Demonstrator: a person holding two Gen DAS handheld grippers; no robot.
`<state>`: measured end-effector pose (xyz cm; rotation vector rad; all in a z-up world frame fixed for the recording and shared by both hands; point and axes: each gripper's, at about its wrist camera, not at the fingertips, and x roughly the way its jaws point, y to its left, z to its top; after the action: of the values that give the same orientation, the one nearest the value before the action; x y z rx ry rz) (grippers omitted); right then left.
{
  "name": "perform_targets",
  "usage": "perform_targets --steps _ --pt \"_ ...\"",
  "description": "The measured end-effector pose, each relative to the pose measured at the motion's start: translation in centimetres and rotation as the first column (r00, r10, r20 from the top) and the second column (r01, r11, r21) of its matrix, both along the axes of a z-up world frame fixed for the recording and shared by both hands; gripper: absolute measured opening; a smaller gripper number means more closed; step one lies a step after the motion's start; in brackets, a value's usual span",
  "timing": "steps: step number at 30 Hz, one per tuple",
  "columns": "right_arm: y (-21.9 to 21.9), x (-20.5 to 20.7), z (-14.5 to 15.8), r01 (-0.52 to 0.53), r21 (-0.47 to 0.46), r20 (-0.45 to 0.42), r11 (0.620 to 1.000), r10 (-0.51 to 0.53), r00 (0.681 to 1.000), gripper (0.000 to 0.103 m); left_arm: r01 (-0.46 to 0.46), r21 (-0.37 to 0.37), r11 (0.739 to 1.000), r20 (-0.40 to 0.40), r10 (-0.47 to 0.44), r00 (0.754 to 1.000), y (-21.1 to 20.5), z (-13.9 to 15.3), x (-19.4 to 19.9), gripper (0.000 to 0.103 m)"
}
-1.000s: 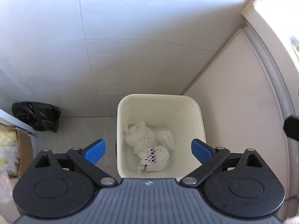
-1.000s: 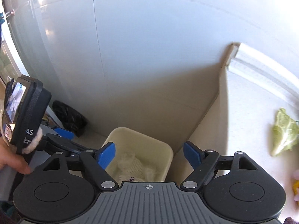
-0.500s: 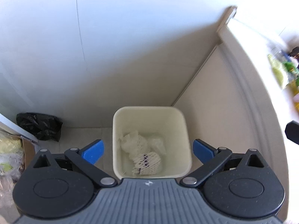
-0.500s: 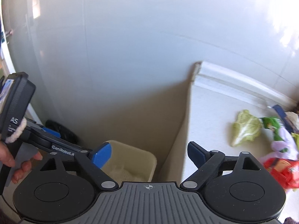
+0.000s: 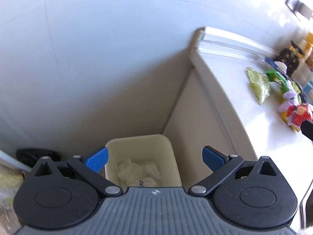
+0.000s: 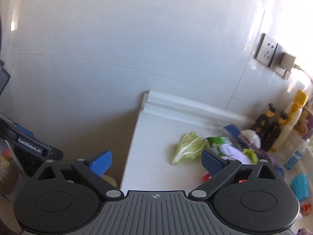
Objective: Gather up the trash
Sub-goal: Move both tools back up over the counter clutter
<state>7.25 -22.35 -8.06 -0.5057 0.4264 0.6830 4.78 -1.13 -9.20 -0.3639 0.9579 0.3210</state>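
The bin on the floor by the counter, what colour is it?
The bin is cream, an off-white plastic. It shows best in the left wrist view.

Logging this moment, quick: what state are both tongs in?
Left tongs: open, holding nothing.
Right tongs: open, empty, jaws just widened.

Left wrist looks down into the bin (image 5: 140,148); right faces the counter (image 6: 156,135); both share its edge.

A: Bin (image 5: 143,146) position?
B: Lower centre, in the floor corner left of the tabletop (image 5: 254,117); netted wrappings (image 5: 135,171) inside.
A: Tabletop?
B: Leaf (image 6: 187,146) leftmost, wrappers (image 6: 230,148) right of it, bottles (image 6: 272,125) behind.
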Motion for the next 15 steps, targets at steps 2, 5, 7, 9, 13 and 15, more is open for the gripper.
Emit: perform_targets --steps 2,5,7,9,13,15 --pt "-0.7 0.3 0.2 0.013 -0.018 0.022 1.0 -0.013 1.0 0.101 0.018 0.003 1.0 0.009 -0.018 1.0 -0.5 0.5 0.6 0.102" --pt "-2.0 0.4 0.6 0.033 -0.015 0.018 0.999 -0.032 0.999 0.101 0.048 -0.007 0.999 0.033 -0.048 0.998 -1.0 1.4 1.4 0.102" --pt "-2.9 0.5 0.9 0.052 -0.001 0.008 0.999 -0.052 0.999 0.101 0.069 0.004 0.998 0.047 -0.069 0.997 -1.4 2.0 2.0 0.102" --pt "-3.9 0.6 1.2 0.069 0.014 0.003 0.998 -0.069 0.998 0.101 0.085 0.039 0.996 0.053 -0.087 0.995 -2.0 2.7 2.7 0.102" --pt "-5.6 1.4 1.2 0.098 0.048 -0.007 0.994 -0.098 0.995 0.101 0.11 0.099 0.989 0.06 -0.116 0.991 -3.3 3.7 4.2 0.099" --pt "-6.4 1.9 1.3 0.115 0.066 -0.017 0.991 -0.114 0.993 0.101 0.134 0.103 0.986 0.08 -0.142 0.987 -3.8 4.0 4.8 0.098"
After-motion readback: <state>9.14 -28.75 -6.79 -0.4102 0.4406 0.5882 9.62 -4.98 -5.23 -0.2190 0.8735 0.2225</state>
